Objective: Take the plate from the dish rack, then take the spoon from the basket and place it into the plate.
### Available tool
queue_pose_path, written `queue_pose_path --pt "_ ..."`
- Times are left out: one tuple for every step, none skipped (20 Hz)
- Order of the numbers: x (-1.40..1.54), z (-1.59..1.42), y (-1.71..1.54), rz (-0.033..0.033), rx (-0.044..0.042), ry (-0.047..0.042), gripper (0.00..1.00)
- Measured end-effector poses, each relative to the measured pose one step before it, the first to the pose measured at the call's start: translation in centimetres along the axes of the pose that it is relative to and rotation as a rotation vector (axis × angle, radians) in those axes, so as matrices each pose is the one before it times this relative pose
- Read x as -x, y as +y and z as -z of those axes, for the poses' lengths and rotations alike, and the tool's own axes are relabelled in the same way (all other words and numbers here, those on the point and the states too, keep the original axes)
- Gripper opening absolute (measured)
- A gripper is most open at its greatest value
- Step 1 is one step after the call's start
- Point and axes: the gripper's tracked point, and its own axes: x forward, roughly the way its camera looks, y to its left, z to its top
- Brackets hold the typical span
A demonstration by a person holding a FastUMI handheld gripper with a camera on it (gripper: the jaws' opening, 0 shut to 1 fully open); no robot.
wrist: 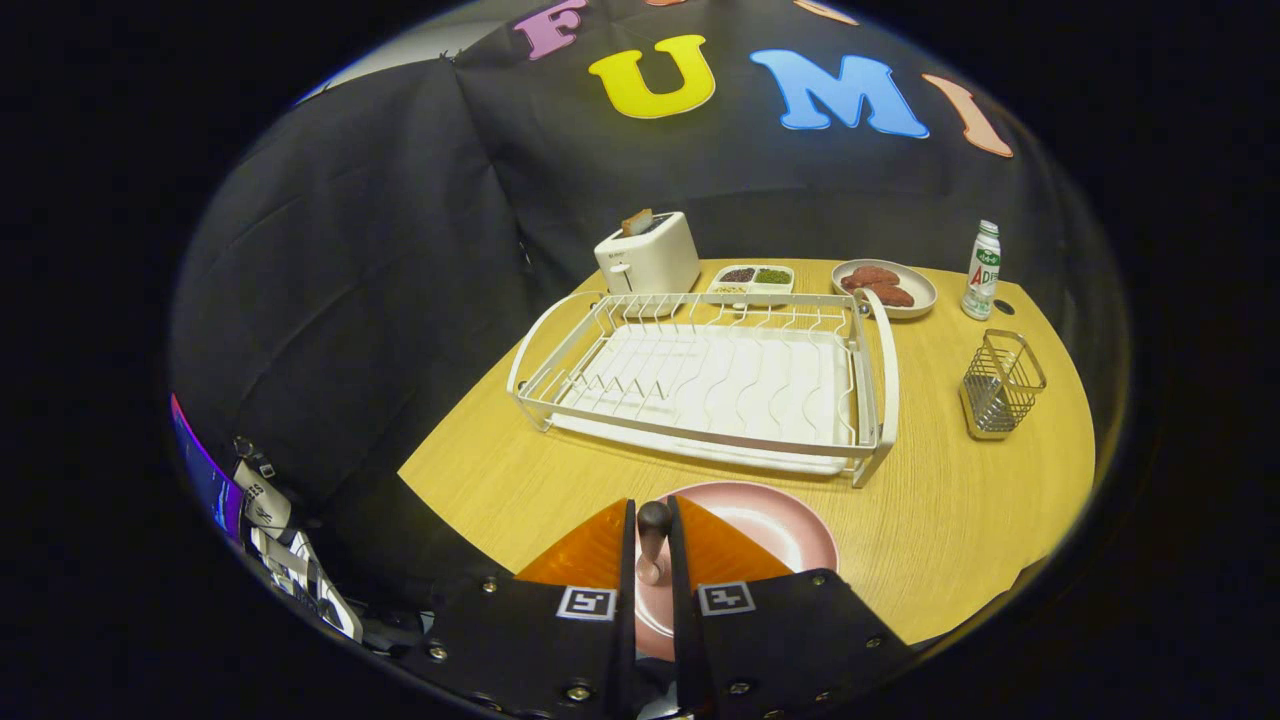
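Observation:
A pink plate [770, 525] lies flat on the wooden table just under and ahead of my fingers. My gripper [652, 545] is shut on the spoon [654, 545], whose dark handle end sticks up between the two fingers, above the plate's near left part. The spoon's bowl is hidden. Beyond the plate stands the white wire dish rack [700, 375], with no dishes in it. The small wire basket [1000, 385] stands to the right of the rack and holds nothing that I can see.
Behind the rack stand a white toaster [648, 255] with a slice of bread, a divided snack tray [752, 280] and a small plate of sausages [884, 285]. A white bottle [982, 270] stands at the far right. The table's near edge runs close by the plate.

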Motion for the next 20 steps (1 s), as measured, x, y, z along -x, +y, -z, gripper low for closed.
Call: queue_pose_path --pt "0.204 -0.201 -0.168 0.00163 -0.00281 -0.00304 0.16" --pt "0.24 -0.288 -0.209 0.00202 -0.00188 -0.00628 0.16" --pt "0.214 -0.246 -0.251 0.00418 -0.00126 -0.00583 0.16" --pt "0.22 -0.151 -0.184 0.00275 -0.00276 -0.00491 0.16" --pt "0.162 -0.194 -0.255 0.00406 -0.00395 -0.00457 0.16" --pt "0.208 -0.139 -0.242 0.0033 -0.00443 -0.00399 0.16" --pt "0.192 -0.234 -0.284 0.00407 -0.00504 -0.00485 0.16" --pt "0.197 -0.151 -0.289 0.00478 -0.00465 -0.00422 0.16" --pt "0.241 -0.2 -0.202 0.00125 -0.00465 -0.00525 0.16" --pt "0.173 -0.169 -0.26 0.00504 -0.00374 -0.00494 0.16" --pt "0.21 -0.358 -0.33 0.005 -0.00282 -0.00989 0.16" --pt "0.253 -0.248 -0.202 0.00256 -0.00329 -0.00639 0.16" --pt "0.193 -0.336 -0.228 0.00271 -0.00587 -0.00999 0.16" --pt "0.339 -0.378 -0.19 0.0029 -0.00433 -0.0092 0.16" --pt "0.189 -0.392 -0.201 0.00276 -0.00213 -0.01033 0.16" --pt "0.24 -0.292 -0.271 0.00557 0.0006 -0.00752 0.16" --pt "0.241 -0.48 -0.303 0.00579 0.00197 -0.01442 0.16" --pt "0.139 -0.421 -0.316 0.0081 0.00436 -0.01436 0.16" --pt "0.236 -0.604 -0.416 0.00963 0.00539 -0.01863 0.16" --pt "0.247 -0.518 -0.472 0.01256 0.00677 -0.01813 0.16"
